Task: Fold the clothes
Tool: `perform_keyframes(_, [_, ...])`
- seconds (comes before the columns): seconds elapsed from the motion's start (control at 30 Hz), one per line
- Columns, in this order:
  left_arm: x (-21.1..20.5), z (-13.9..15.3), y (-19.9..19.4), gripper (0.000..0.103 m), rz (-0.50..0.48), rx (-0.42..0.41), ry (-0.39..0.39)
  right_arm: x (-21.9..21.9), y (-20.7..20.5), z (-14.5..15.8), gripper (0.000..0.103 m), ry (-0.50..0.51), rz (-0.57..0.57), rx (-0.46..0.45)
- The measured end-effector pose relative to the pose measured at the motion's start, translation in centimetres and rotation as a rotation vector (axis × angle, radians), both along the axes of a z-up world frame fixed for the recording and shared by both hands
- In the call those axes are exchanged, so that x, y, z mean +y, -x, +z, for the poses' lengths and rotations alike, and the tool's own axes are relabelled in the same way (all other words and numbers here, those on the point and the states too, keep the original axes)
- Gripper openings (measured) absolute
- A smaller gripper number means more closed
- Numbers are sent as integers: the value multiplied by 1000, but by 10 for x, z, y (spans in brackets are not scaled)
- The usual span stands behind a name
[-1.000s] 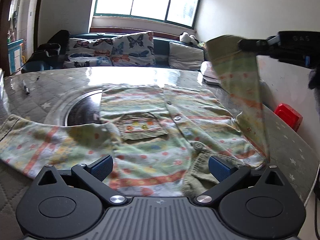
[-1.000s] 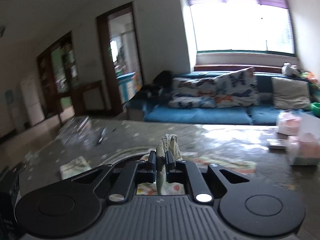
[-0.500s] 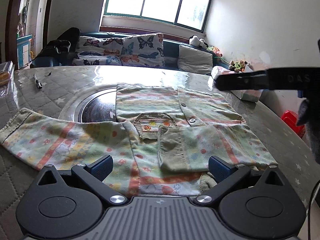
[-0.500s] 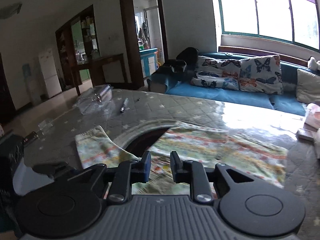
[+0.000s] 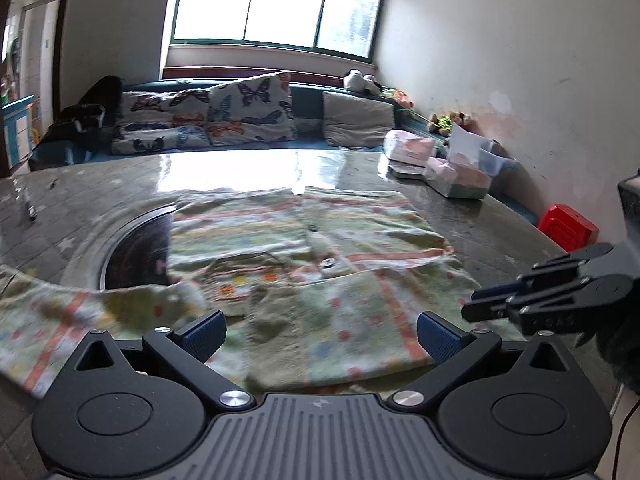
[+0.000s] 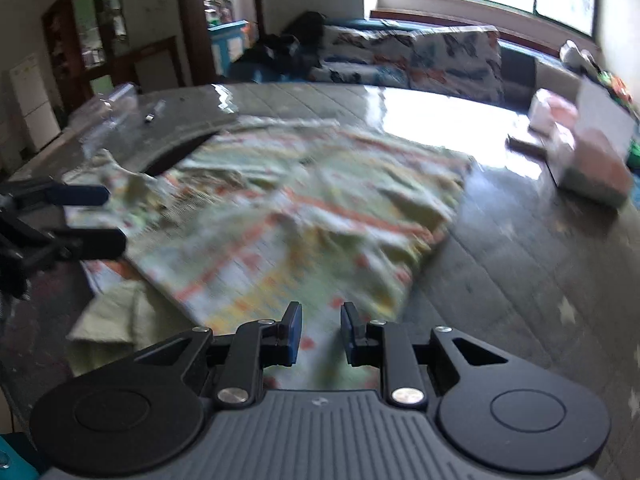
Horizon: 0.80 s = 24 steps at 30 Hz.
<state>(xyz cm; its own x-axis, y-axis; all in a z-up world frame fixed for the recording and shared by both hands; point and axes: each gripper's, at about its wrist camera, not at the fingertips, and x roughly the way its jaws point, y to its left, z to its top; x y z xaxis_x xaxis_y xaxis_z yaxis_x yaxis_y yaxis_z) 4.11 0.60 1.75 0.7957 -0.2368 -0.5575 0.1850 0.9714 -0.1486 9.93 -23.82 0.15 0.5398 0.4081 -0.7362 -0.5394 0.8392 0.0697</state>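
Home living room. Blue sofa (image 5: 308,100) under wide window (image 5: 276,4), butterfly-print cushions (image 5: 252,108), plain grey cushion (image 5: 358,124), soft toys (image 5: 362,79) on sofa back. Large round table (image 5: 248,168) with quilted star-pattern cover and glossy top. Tissue packs and boxes (image 5: 456,168) at table edge by wall. Open doorway (image 6: 224,20) to further room, wooden cabinet (image 6: 104,44), white fridge (image 6: 34,100) beyond. Red plastic stool (image 5: 568,227) against plain white wall.

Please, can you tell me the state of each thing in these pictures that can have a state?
shirt: spread flat on table, buttoned, one sleeve folded over the front.
other sleeve: spread out sideways, unfolded.
left gripper: open wide, empty.
right gripper: slightly open, empty.
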Motion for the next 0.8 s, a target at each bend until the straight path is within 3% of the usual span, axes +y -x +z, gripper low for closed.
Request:
perform_keyframes(0.13, [-10,-2,-11,103,-7,18,-9,-10,-1,-4,21,-24,-8,8])
perform_keyframes(0.3, [-15,-4,-27,102,5,41,-14,-6,-15,8,33,-57,-27,-58])
perform_keyframes(0.4, [-16,-6,-39,95,28,58,-16,-2,-29,8,41,-91,-50,-63])
perform_keyframes(0.53, [-15,-12,-55,77,51,80,-1,5,-43,-3,44,-108,-70,-50])
perform_keyframes(0.6, [-15,-17,-63,64,54,93,1,8,-49,-9,46,-111,-79,-41])
perform_keyframes(0.67, [-14,-24,-66,44,51,112,-1,7,-49,-13,48,-117,-85,-34])
perform_keyframes(0.8, [-13,-34,-68,39,45,117,-18,8,-47,-14,53,-117,-86,-34])
